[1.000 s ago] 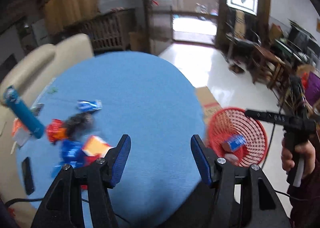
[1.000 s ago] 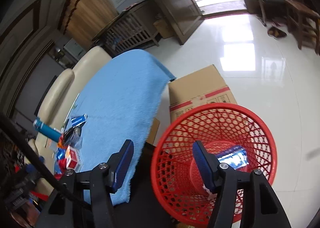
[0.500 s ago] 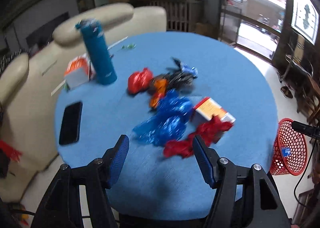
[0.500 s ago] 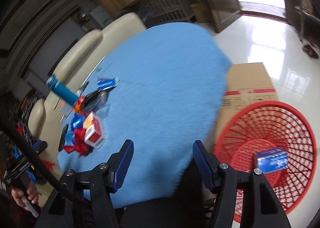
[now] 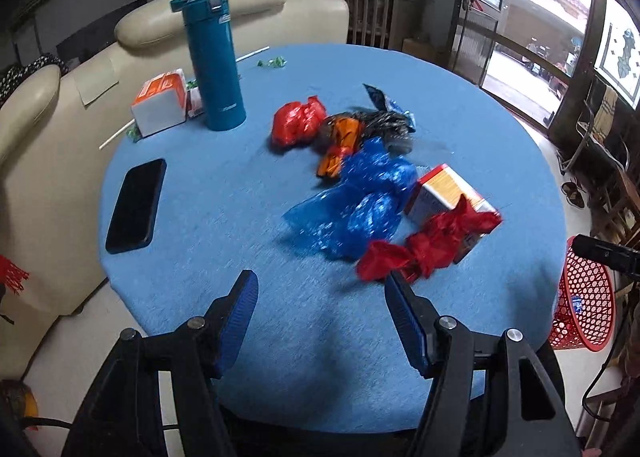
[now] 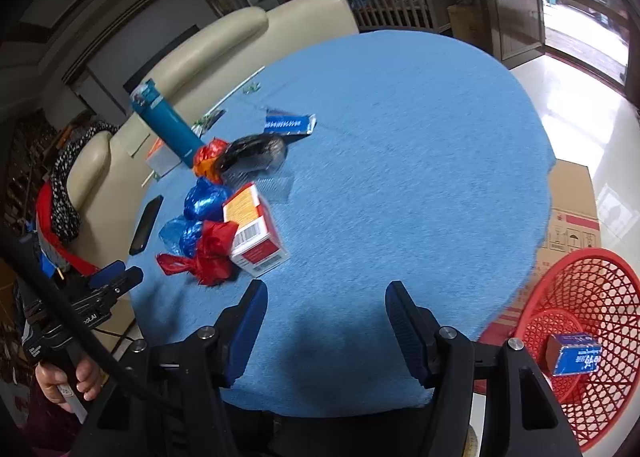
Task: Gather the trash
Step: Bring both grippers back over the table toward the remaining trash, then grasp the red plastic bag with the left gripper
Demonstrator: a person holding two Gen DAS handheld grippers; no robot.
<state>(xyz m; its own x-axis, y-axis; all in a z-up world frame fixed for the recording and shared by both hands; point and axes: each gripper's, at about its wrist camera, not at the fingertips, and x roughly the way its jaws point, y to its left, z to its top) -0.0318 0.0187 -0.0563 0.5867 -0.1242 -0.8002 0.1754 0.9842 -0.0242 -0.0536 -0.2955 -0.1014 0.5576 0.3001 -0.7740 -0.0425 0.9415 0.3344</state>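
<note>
A pile of trash lies on the round blue table: a red crumpled bag, a blue plastic bag, an orange-and-white carton, a second red bag, an orange wrapper and a dark wrapper. My left gripper is open and empty, just short of the red crumpled bag. My right gripper is open and empty over the table's near edge, right of the carton. The red mesh basket on the floor holds a blue box.
A teal bottle, a black phone and a small white-and-orange box stay on the table's left side. A cream sofa lies behind. A cardboard box stands by the basket.
Both grippers have swung from the basket side toward the table and the trash pile. The left gripper has come closer to the red crumpled bag. Both stay open and empty.
</note>
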